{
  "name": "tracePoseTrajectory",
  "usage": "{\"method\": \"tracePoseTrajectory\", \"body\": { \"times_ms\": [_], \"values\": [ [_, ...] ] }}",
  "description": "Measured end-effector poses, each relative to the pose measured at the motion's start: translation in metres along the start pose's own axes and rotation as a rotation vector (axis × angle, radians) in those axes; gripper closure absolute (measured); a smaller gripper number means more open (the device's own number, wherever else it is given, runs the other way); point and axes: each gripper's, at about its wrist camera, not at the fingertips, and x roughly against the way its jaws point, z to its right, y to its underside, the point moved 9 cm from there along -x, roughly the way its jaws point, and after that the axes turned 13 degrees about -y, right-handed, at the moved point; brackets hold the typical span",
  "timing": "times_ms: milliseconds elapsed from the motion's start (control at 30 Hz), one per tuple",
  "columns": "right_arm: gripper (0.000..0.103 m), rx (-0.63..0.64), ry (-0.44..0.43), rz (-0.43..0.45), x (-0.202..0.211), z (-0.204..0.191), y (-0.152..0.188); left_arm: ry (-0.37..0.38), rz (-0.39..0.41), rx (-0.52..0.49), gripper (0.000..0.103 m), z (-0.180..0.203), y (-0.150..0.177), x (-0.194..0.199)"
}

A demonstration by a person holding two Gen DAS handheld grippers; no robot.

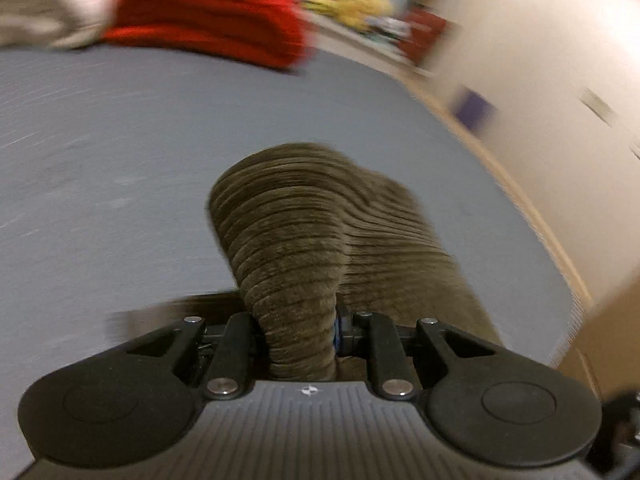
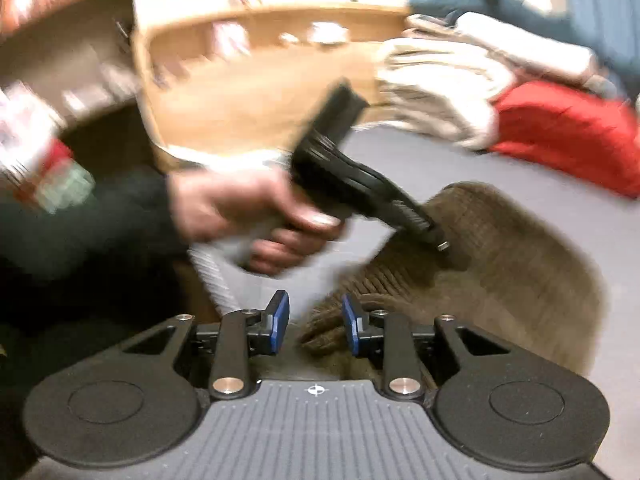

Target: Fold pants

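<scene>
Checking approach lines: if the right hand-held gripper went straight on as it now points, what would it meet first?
Probably the brown corduroy pants: the right hand-held gripper is open, with a bunched edge of the fabric just ahead. Depth is blurred.

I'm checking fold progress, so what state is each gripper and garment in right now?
Left gripper: shut on the brown corduroy pants, lifting a bunched fold.
Right gripper: open, pants edge between its blue pads, not clamped.
Red garment: folded, on the grey surface.
Cream garment: folded, stacked beside the red one.
</scene>
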Motion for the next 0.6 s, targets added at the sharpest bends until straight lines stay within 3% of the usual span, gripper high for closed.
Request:
{"method": "tracePoseTrajectory", "body": {
  "times_ms": [100, 133, 167, 233, 267, 300, 433, 567, 600],
  "values": [
    [0.068, -0.006, -0.015, 0.009, -0.001, 0.003, -0.002, -0.094, -0.037, 0.127, 0.069, -0.061, -0.001, -0.004],
    [0.067, -0.025, 0.01, 0.003, -0.003, 0.009, -0.002, -0.087, -0.055, 0.167, 0.068, -0.074, 0.0, -0.007],
    [0.063, -0.06, 0.045, 0.001, -0.003, 0.024, -0.001, -0.07, -0.071, 0.18, 0.06, -0.08, 0.001, -0.009],
    [0.056, -0.146, 0.125, 0.005, -0.004, 0.054, 0.004, -0.07, -0.089, 0.15, 0.033, -0.082, 0.003, -0.013],
    [0.049, -0.208, 0.192, 0.01, 0.003, 0.077, 0.01, -0.092, -0.094, 0.133, 0.014, -0.082, 0.004, -0.016],
    [0.042, -0.263, 0.245, 0.013, 0.004, 0.099, 0.019, -0.118, -0.093, 0.12, 0.009, -0.082, 0.006, -0.017],
    [0.027, -0.536, 0.37, -0.007, -0.001, 0.161, 0.059, -0.129, -0.16, 0.137, 0.009, -0.086, 0.018, -0.031],
    [0.026, -0.781, 0.307, -0.002, -0.022, 0.203, 0.085, -0.033, -0.231, 0.201, 0.009, -0.087, 0.033, -0.055],
    [0.021, -0.828, 0.277, 0.012, -0.027, 0.205, 0.085, -0.008, -0.247, 0.224, 0.008, -0.091, 0.036, -0.061]
  ]
}}
